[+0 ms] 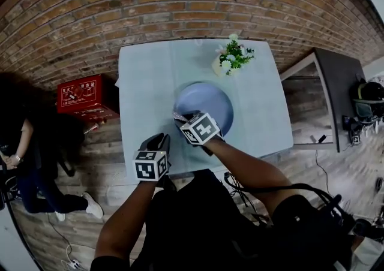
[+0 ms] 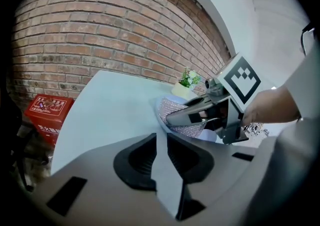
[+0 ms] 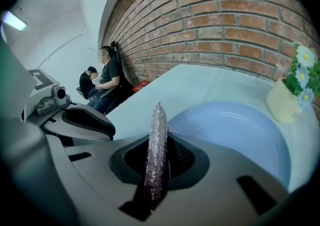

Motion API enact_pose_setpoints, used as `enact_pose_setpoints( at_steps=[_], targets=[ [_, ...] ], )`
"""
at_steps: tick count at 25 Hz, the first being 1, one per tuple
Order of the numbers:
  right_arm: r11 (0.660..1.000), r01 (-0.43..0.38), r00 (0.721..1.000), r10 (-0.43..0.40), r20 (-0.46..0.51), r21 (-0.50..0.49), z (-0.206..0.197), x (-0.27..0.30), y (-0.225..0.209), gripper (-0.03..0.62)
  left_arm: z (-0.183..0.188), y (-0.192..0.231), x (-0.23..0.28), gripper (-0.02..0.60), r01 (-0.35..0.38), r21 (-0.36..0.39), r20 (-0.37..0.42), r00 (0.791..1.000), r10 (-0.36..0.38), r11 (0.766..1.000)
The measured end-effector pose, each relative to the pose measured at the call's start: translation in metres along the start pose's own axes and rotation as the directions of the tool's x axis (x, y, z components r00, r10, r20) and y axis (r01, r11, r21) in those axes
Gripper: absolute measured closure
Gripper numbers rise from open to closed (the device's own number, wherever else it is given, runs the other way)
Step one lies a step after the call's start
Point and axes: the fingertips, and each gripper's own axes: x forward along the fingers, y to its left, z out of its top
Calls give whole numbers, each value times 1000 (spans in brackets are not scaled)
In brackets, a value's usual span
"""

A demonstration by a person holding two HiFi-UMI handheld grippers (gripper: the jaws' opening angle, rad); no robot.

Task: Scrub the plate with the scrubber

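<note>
A round blue plate (image 1: 207, 99) lies in the middle of the pale blue table (image 1: 147, 84). My right gripper (image 1: 183, 119) is shut on a silvery pink mesh scrubber (image 1: 179, 116) at the plate's near left rim. In the right gripper view the scrubber (image 3: 157, 140) stands edge-on between the jaws, with the plate (image 3: 240, 130) just beyond. The left gripper view shows the scrubber (image 2: 181, 118) and the right gripper (image 2: 200, 115) from the side. My left gripper (image 1: 157, 142) hovers over the table's front edge, to the left of the plate. Its jaws (image 2: 161, 137) stand a narrow gap apart with nothing between them.
A small pot of white flowers (image 1: 231, 57) stands behind the plate at the table's back. A red box (image 1: 81, 95) sits on the floor to the left, by the brick wall. A person (image 1: 24, 168) is at the far left. A dark side table (image 1: 342, 93) stands to the right.
</note>
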Motion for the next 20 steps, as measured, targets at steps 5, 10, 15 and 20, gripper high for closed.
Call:
enact_pose_setpoints(
  at_steps=[5, 10, 15, 20],
  targets=[
    [1000, -17, 1000, 17, -16, -11, -11, -2, 10, 526, -1, 0, -4, 506, 15, 7, 1, 1000, -15, 1000],
    [1000, -18, 999, 18, -38, -11, -17, -10, 15, 526, -2, -1, -5, 509, 30, -1, 3, 1000, -30, 1000],
    [999, -33, 999, 33, -37, -12, -23, -17, 17, 526, -2, 1, -7, 511, 23, -16, 7, 1000, -23, 1000],
    [999, -32, 999, 32, -10, 19, -14, -29, 0, 526, 4, 4, -8, 511, 6, -32, 22, 1000, -6, 999]
  ],
)
